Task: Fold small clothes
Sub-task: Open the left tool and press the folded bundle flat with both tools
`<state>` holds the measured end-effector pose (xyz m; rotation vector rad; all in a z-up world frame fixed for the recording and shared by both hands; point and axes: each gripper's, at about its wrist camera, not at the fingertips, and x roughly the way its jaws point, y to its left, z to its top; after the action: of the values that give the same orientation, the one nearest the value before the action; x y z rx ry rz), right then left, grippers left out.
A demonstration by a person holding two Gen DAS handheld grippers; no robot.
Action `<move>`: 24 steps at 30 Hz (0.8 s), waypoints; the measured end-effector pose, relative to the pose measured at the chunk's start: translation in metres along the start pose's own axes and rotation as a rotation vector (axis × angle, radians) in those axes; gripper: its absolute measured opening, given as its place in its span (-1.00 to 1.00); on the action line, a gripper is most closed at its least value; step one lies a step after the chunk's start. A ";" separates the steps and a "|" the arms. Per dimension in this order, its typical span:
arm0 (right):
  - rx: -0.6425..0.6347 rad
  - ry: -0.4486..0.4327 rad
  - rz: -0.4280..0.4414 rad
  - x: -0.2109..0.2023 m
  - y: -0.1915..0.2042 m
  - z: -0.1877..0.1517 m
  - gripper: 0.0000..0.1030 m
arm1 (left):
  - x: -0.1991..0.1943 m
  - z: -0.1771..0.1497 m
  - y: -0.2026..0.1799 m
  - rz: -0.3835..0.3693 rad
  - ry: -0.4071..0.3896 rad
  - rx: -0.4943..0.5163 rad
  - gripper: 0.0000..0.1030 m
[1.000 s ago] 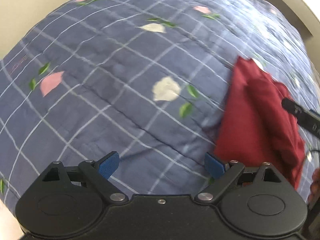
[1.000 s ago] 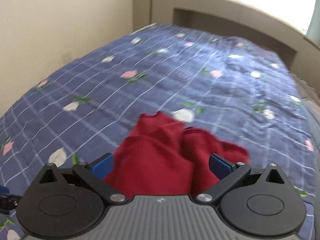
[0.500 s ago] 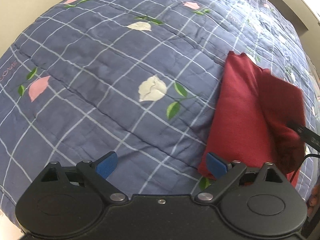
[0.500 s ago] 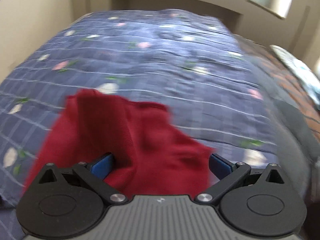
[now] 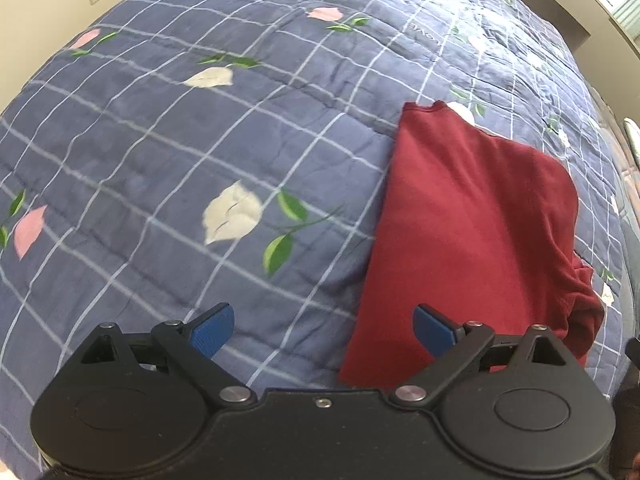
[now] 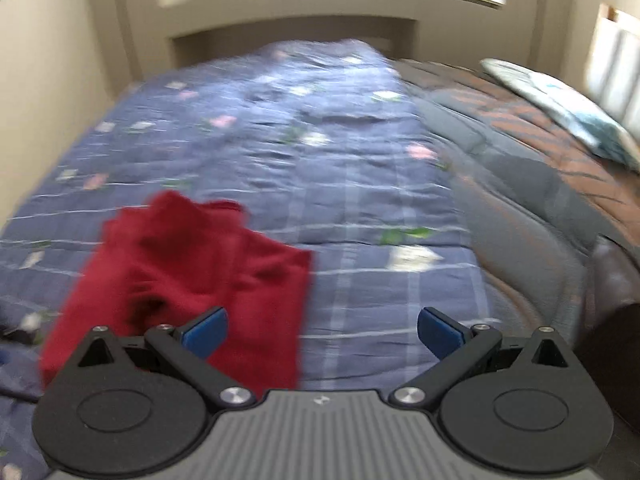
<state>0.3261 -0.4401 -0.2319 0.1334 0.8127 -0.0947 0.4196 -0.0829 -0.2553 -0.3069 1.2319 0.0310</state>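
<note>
A dark red garment (image 5: 472, 216) lies folded into a rough rectangle on the blue checked quilt (image 5: 180, 140). Its near right corner is bunched. My left gripper (image 5: 322, 326) is open and empty, low over the quilt, with its right finger at the garment's near left edge. In the right wrist view the garment (image 6: 200, 272) lies at the lower left, blurred. My right gripper (image 6: 322, 330) is open and empty above the quilt (image 6: 360, 160), its left finger over the garment's near edge.
The quilt has white and pink flower prints. A grey and brown blanket (image 6: 540, 152) and a light patterned pillow (image 6: 568, 108) lie to the right. A beige wall (image 6: 48, 80) runs along the left and a window ledge (image 6: 304, 4) at the bed's far end.
The right gripper has swung right and pulled off the garment, which now lies flatter. The left gripper has moved a little closer to the garment's left edge.
</note>
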 end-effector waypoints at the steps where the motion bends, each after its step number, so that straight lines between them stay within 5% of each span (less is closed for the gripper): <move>1: -0.024 -0.009 0.028 -0.001 0.004 0.000 1.00 | 0.003 0.003 -0.003 -0.001 -0.001 0.006 0.88; 7: -0.151 -0.024 0.145 0.012 0.044 0.003 0.94 | 0.024 0.013 -0.018 0.001 0.021 0.026 0.89; 10: -0.182 0.006 0.215 0.022 0.059 0.007 0.65 | 0.029 0.013 -0.021 -0.002 0.029 0.025 0.90; 16: -0.243 0.011 0.180 0.030 0.068 0.007 0.12 | 0.028 0.007 -0.017 -0.001 0.033 0.013 0.92; 21: -0.245 0.054 0.221 0.036 0.067 0.002 -0.80 | 0.027 0.004 -0.015 -0.008 0.036 -0.009 0.92; 24: -0.261 0.035 0.213 0.028 0.067 -0.003 -0.84 | 0.028 0.003 -0.016 -0.012 0.038 -0.013 0.93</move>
<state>0.3521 -0.3748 -0.2496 -0.0254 0.8344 0.2144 0.4349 -0.1010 -0.2766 -0.3275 1.2682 0.0223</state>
